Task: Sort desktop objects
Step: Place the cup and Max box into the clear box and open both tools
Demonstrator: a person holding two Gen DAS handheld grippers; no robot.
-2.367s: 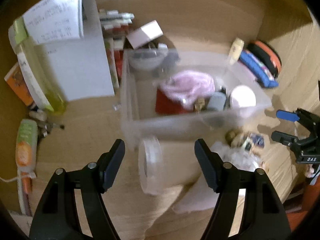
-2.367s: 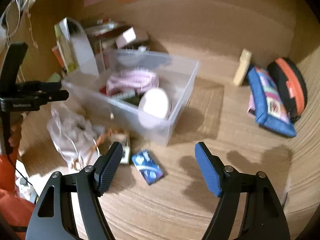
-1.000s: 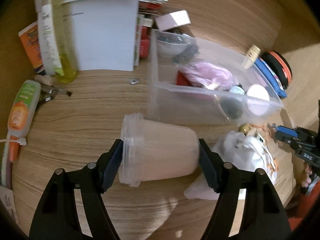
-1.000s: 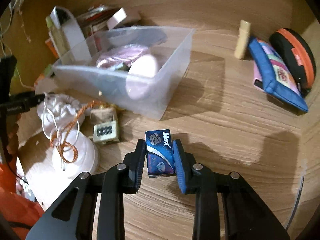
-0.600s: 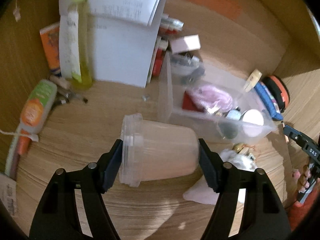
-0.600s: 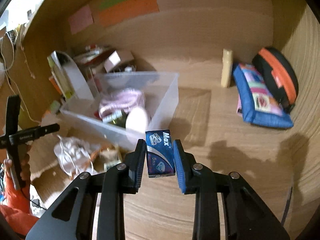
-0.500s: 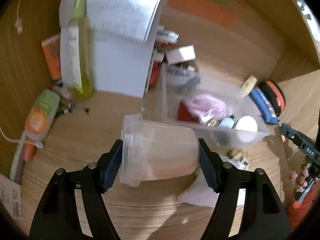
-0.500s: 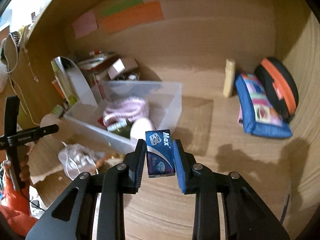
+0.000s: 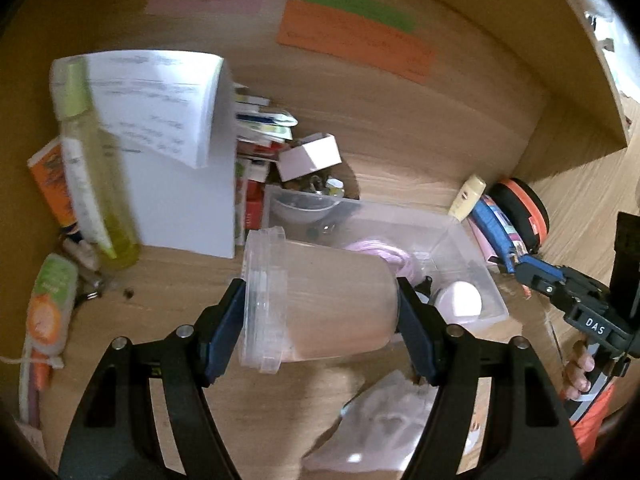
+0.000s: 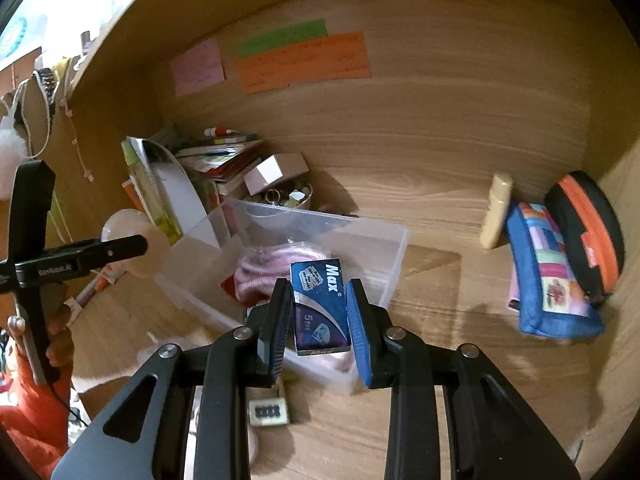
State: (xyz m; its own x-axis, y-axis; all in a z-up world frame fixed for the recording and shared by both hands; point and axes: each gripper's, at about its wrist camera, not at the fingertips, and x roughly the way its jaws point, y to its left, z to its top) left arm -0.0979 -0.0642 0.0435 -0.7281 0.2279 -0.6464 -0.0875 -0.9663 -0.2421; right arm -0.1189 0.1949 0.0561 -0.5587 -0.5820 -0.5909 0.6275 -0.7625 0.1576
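Observation:
My left gripper point(image 9: 320, 328) is shut on a clear plastic jar point(image 9: 316, 300) lying sideways between its jaws, held in the air in front of the clear storage bin point(image 9: 472, 248). My right gripper point(image 10: 318, 320) is shut on a small blue "Max" razor blade box point(image 10: 320, 304), held above the near edge of the same bin point(image 10: 396, 264). The bin holds a pink knitted item point(image 10: 276, 264) and a white round lid point(image 9: 460, 300). The left gripper and jar also show in the right wrist view point(image 10: 132, 240).
White paper stack point(image 9: 172, 168), a yellow bottle point(image 9: 92, 184) and books stand at the back left. A blue pouch point(image 10: 548, 280), orange-black case point(image 10: 588, 228) and cream tube point(image 10: 496, 208) lie right. A white cloth bag point(image 9: 384, 420) and small tin point(image 10: 268, 412) lie near the bin.
Both grippers have risen and tilted up with their loads. The jar now hangs in front of the bin, and the blade box has moved over the bin's near edge.

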